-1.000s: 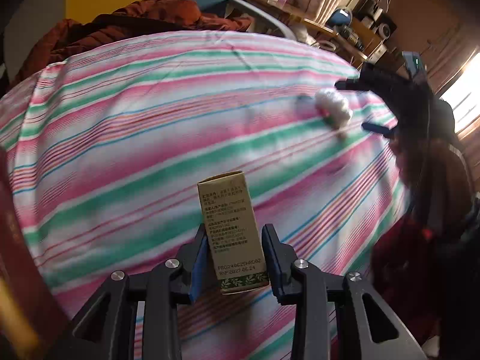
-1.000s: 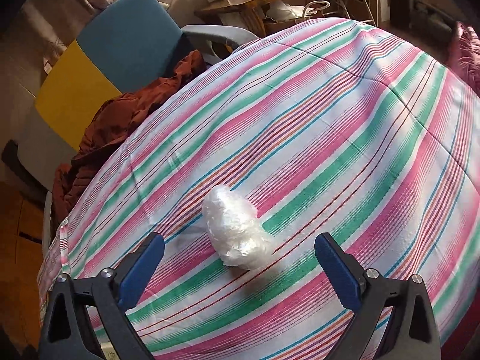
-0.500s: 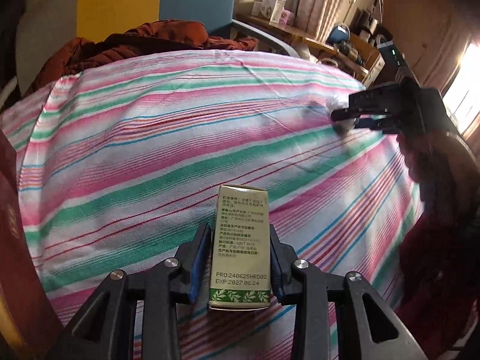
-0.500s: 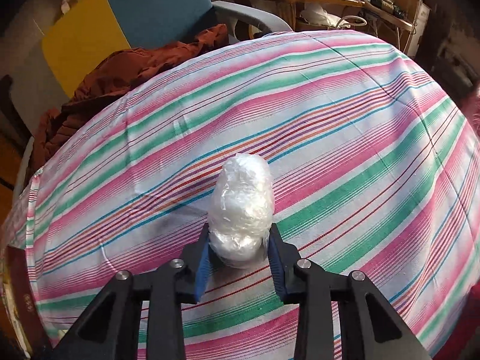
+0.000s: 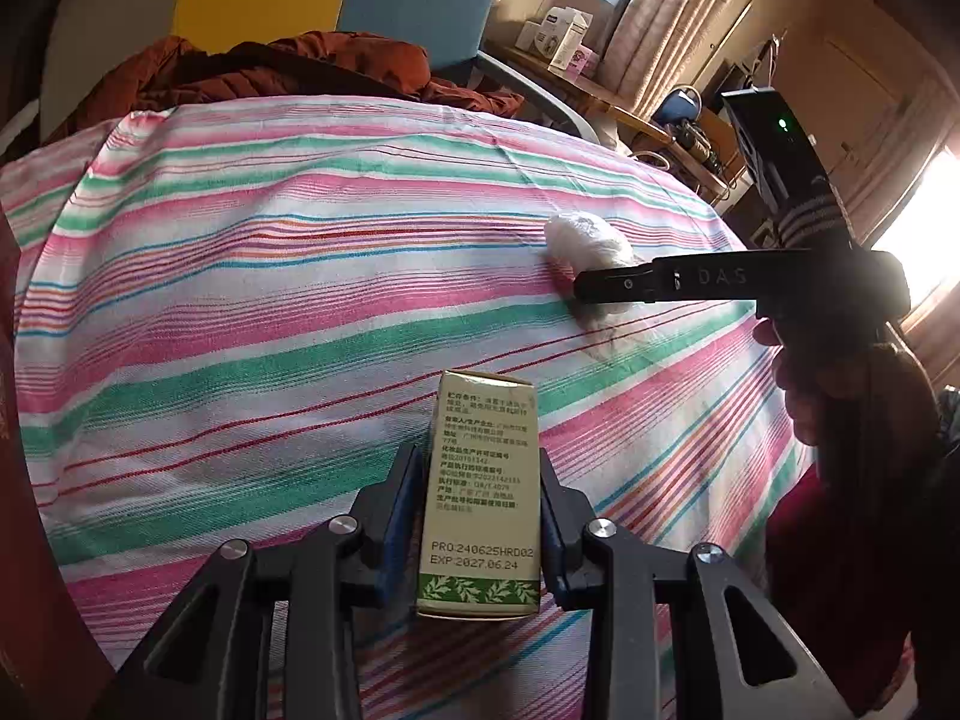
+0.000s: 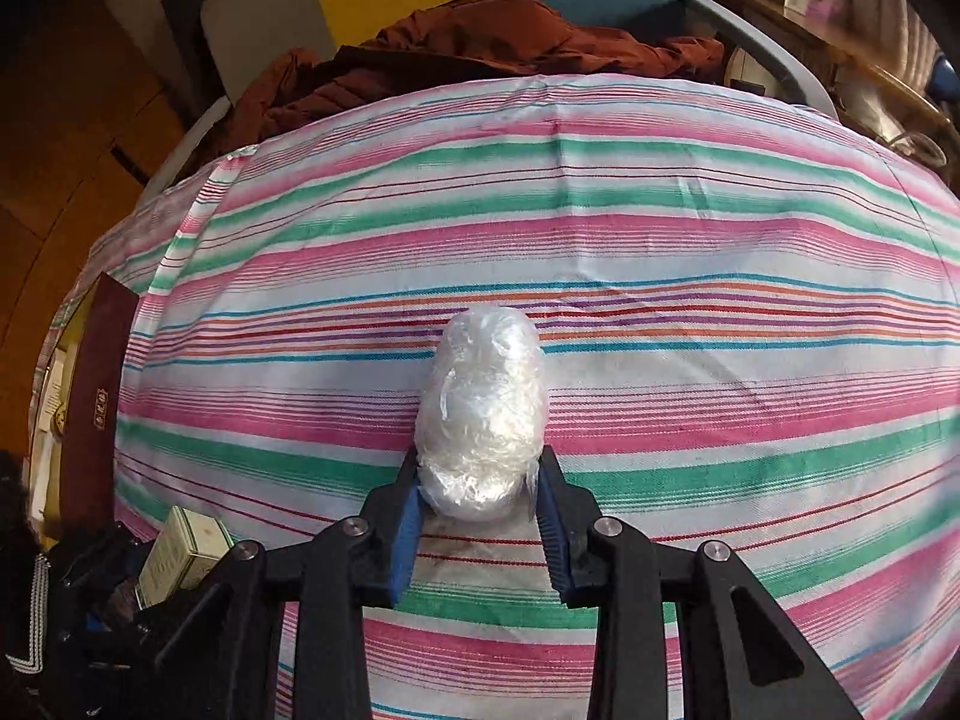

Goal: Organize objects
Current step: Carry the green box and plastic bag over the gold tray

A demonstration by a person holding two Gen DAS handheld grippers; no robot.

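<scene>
Both jaws clamped: left gripper (image 5: 480,516) on the small carton (image 5: 480,492) upright between them, right gripper (image 6: 480,516) on the plastic-wrapped bundle (image 6: 483,414) jutting ahead, likely for carrying off the striped surface (image 6: 720,240).

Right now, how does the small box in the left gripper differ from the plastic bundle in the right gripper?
The small box is a stiff, straight-edged carton, while the plastic bundle is a rounded, crinkled lump. The box is pale green with printed text and a leaf band; the bundle is whitish, translucent and unprinted. Both are clamped between blue pads, the box in the left gripper and the bundle in the right gripper, over the striped cloth.
</scene>
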